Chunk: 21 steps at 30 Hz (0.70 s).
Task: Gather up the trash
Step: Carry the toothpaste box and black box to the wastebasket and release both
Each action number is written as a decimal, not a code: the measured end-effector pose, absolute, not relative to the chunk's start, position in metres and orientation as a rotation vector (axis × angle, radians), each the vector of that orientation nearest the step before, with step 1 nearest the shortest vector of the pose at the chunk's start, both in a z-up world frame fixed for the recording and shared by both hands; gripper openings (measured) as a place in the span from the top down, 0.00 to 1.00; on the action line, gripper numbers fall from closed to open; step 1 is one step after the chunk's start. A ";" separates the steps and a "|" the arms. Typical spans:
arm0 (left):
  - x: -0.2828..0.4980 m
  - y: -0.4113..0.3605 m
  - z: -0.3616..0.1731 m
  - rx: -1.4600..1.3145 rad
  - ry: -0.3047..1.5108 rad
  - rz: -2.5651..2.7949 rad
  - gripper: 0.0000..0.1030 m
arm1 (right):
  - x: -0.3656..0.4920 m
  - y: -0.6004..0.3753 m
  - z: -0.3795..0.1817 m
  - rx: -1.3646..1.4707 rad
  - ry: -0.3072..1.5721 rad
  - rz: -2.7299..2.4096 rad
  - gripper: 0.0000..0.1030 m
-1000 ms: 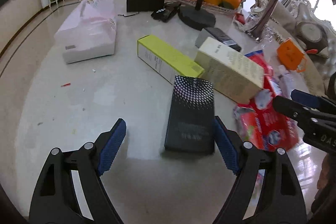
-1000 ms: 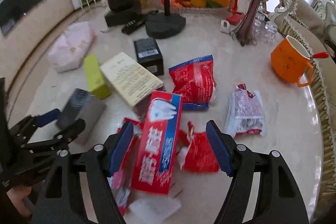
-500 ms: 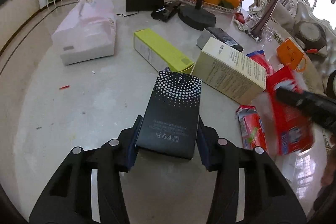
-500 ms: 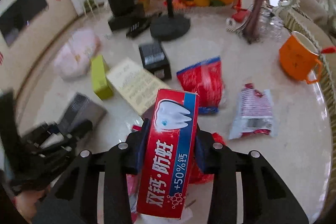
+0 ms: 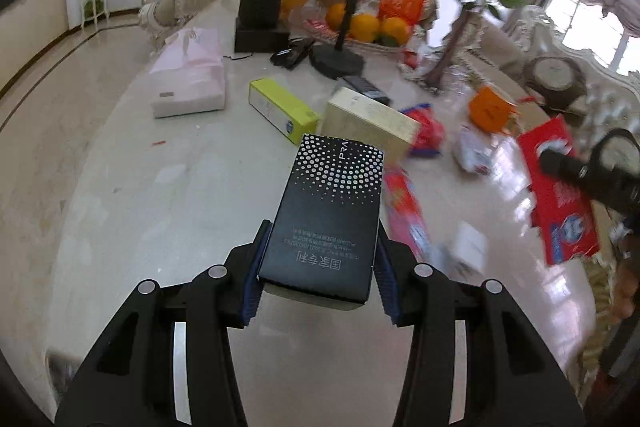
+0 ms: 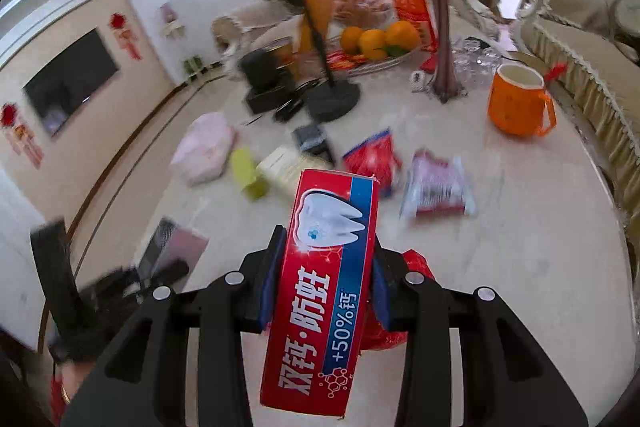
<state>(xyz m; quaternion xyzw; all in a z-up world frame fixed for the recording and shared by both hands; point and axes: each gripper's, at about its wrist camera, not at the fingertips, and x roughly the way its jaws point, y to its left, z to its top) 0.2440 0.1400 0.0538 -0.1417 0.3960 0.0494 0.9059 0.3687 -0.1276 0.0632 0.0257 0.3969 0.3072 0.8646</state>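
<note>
My left gripper (image 5: 318, 277) is shut on a black box with silver dots (image 5: 326, 215) and holds it above the marble table. My right gripper (image 6: 324, 285) is shut on a red and blue toothpaste box (image 6: 324, 291), also lifted; that box shows at the right of the left wrist view (image 5: 560, 187). On the table lie a yellow box (image 5: 282, 109), a cream box (image 5: 370, 121), red snack wrappers (image 6: 372, 157) and a white and red wrapper (image 6: 438, 189). Another red wrapper (image 6: 400, 307) lies under the right gripper.
A pink tissue pack (image 5: 190, 79), a black stand base (image 5: 338, 61), a fruit tray with oranges (image 6: 374, 43), a vase (image 6: 442, 39) and an orange mug (image 6: 518, 99) stand further back. Sofas ring the table.
Both grippers closed on their boxes and lifted them off the table; the views have risen and pulled back.
</note>
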 end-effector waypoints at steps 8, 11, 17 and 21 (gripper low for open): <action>0.113 0.076 0.042 -0.253 0.828 -0.061 0.55 | 0.243 -0.188 0.034 0.115 0.827 0.772 0.65; 0.062 0.052 0.035 -0.261 0.834 -0.127 0.55 | 0.196 -0.208 0.031 0.158 0.822 0.822 0.65; -0.029 0.005 0.006 -0.266 0.877 -0.213 0.55 | 0.108 -0.240 -0.002 0.191 0.923 0.874 0.65; -0.046 -0.022 -0.047 -0.233 1.008 -0.229 0.55 | 0.074 -0.241 -0.046 0.157 1.037 0.850 0.65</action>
